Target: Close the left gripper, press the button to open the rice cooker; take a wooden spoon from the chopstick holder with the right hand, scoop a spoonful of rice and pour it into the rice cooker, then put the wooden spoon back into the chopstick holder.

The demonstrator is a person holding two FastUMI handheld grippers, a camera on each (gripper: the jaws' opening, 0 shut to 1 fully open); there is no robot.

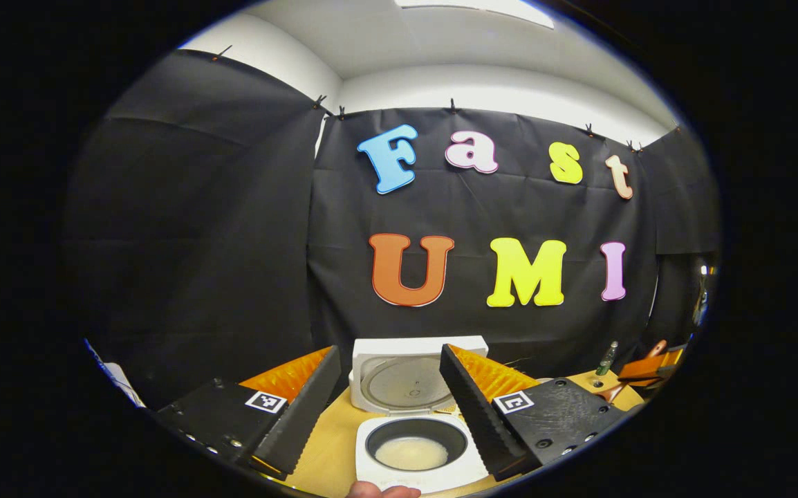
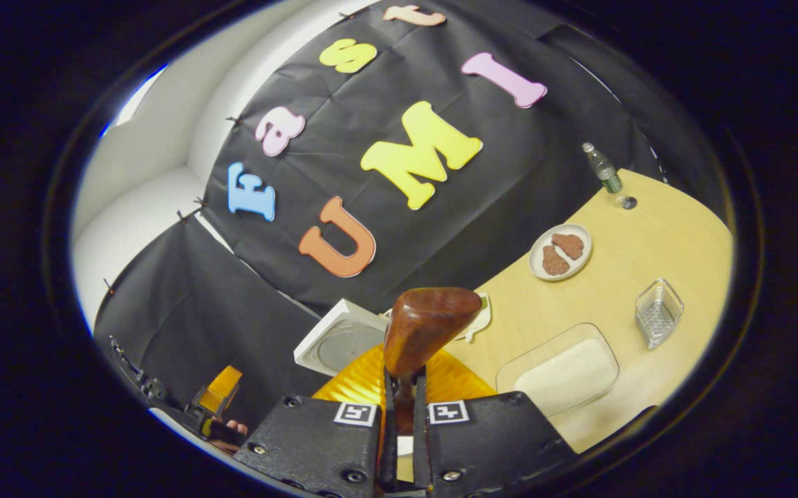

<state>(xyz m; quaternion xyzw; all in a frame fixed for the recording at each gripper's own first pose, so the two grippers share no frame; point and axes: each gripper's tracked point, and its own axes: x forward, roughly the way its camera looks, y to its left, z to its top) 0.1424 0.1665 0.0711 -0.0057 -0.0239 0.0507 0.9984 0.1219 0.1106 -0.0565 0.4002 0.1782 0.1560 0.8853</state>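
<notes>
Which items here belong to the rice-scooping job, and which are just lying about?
Job items:
- rice cooker, lid up, rice inside
- wooden spoon, clamped in the right gripper
- clear rice container

Lying about:
- plate of brown food
- bottle
- small clear basket

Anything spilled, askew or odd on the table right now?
Nothing stands out. The cooker is open, lid up, rice sitting in the pot with none visible on the rim. The right gripper is shut on the spoon. The rice tray, plate, basket and bottle sit upright on the table.
</notes>
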